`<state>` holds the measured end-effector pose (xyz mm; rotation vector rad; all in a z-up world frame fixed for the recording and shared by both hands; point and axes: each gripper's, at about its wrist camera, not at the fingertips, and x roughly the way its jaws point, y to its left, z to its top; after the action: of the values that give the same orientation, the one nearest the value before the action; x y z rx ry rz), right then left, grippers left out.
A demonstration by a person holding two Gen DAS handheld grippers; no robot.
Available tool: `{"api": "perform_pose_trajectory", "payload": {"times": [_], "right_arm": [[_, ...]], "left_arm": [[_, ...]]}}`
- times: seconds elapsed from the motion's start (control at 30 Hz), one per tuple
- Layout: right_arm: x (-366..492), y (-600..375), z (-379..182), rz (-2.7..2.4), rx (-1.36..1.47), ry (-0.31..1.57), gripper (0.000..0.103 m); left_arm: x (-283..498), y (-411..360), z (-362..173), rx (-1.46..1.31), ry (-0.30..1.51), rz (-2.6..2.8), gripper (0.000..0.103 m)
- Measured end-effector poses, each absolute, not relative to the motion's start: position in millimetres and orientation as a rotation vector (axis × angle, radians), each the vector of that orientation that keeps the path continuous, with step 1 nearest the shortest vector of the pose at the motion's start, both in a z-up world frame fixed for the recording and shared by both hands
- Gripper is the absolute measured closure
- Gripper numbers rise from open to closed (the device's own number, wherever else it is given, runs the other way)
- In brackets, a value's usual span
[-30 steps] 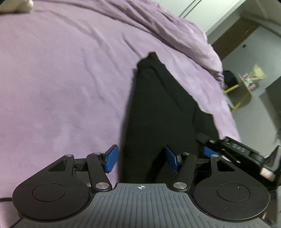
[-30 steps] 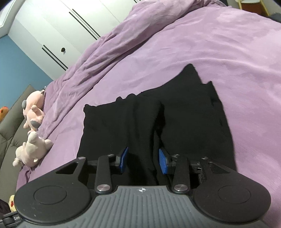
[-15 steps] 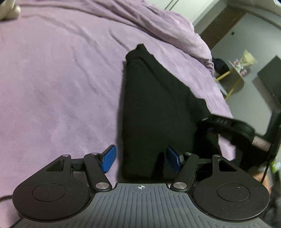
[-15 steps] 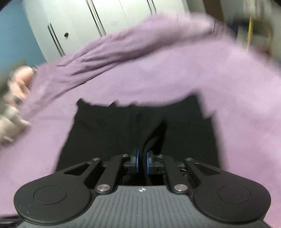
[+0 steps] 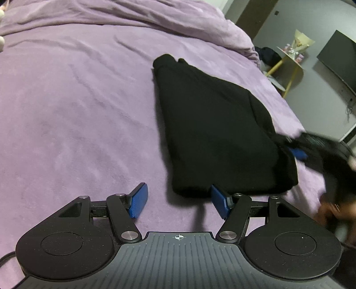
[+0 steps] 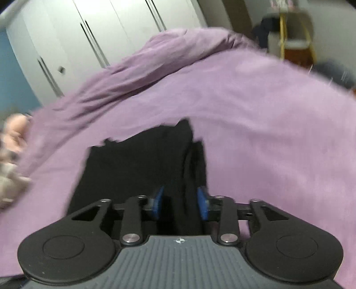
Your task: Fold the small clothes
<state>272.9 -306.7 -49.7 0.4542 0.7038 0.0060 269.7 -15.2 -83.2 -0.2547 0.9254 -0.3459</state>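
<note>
A black garment [image 5: 213,124] lies folded into a long narrow shape on the purple bedspread [image 5: 77,111]. My left gripper [image 5: 179,203] hovers open just short of the garment's near edge, with only bedspread between its blue pads. In the right wrist view, which is blurred, the black garment [image 6: 142,164] runs away from my right gripper [image 6: 180,200]. Its jaws are opening, with a raised fold of the cloth between the pads and not pinched. In the left wrist view the right gripper [image 5: 298,153] shows as a blur at the garment's right edge, with a hand [image 5: 333,211] behind it.
A bunched purple duvet [image 5: 155,13] lies across the far end of the bed. Plush toys [image 6: 13,133] sit at the bed's left side, below white wardrobe doors [image 6: 111,33]. Beyond the bed's right edge stand a yellow-legged side table [image 5: 291,57] and a dark screen [image 5: 338,60].
My right gripper pinched a fold of the garment shut half a second ago and has since opened and swung right. My left gripper rolled and drew back slightly from the garment's edge.
</note>
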Motion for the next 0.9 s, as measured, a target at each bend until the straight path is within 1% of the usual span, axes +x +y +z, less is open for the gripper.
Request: {"api": "perform_pose_trajectory", "payload": {"times": [0.07, 0.17, 0.23, 0.27, 0.3, 0.33, 0.4, 0.43, 0.47, 0.53, 0.57, 0.63, 0.67, 0.7, 0.8, 0.9], "right_arm": [[249, -313, -54, 0.047, 0.495, 0.711, 0.065], [237, -307, -62, 0.067, 0.455, 0.748, 0.065], [238, -300, -61, 0.059, 0.406, 0.737, 0.080], [237, -298, -59, 0.059, 0.379, 0.725, 0.096], [238, -296, -56, 0.065, 0.374, 0.714, 0.096], [240, -300, -55, 0.091, 0.426, 0.715, 0.096], [236, -323, -59, 0.176, 0.664, 0.696, 0.097], [235, -333, -63, 0.179, 0.740, 0.691, 0.097], [235, -339, -67, 0.143, 0.737, 0.711, 0.096], [242, -340, -76, 0.076, 0.581, 0.809, 0.095], [242, -344, -77, 0.103, 0.587, 0.797, 0.093], [245, -355, -73, 0.098, 0.653, 0.775, 0.070], [249, -363, -73, 0.077, 0.704, 0.751, 0.047], [252, -370, -74, 0.076, 0.753, 0.728, 0.033], [276, -386, -92, 0.146, 0.911, 0.754, 0.031], [293, -385, -95, 0.192, 0.942, 0.759, 0.031]], "left_arm": [[269, -18, -84, -0.249, 0.920, -0.342, 0.035], [267, -26, -85, -0.231, 0.913, -0.327, 0.035], [267, -29, -83, -0.229, 0.912, -0.332, 0.035], [267, -31, -83, -0.230, 0.915, -0.330, 0.035], [268, -31, -82, -0.233, 0.918, -0.331, 0.035], [268, -31, -82, -0.238, 0.919, -0.333, 0.036], [270, -27, -81, -0.255, 0.918, -0.334, 0.036], [273, -25, -80, -0.266, 0.918, -0.330, 0.036], [276, -20, -79, -0.281, 0.918, -0.317, 0.037], [282, -7, -75, -0.339, 0.901, -0.307, 0.037], [285, 0, -73, -0.378, 0.890, -0.310, 0.036], [296, 14, -73, -0.462, 0.880, -0.322, 0.035], [303, 19, -74, -0.507, 0.880, -0.332, 0.033], [310, 22, -77, -0.553, 0.884, -0.351, 0.028], [335, 22, -90, -0.610, 0.935, -0.344, 0.028], [353, 18, -102, -0.655, 0.950, -0.371, 0.028]]}}
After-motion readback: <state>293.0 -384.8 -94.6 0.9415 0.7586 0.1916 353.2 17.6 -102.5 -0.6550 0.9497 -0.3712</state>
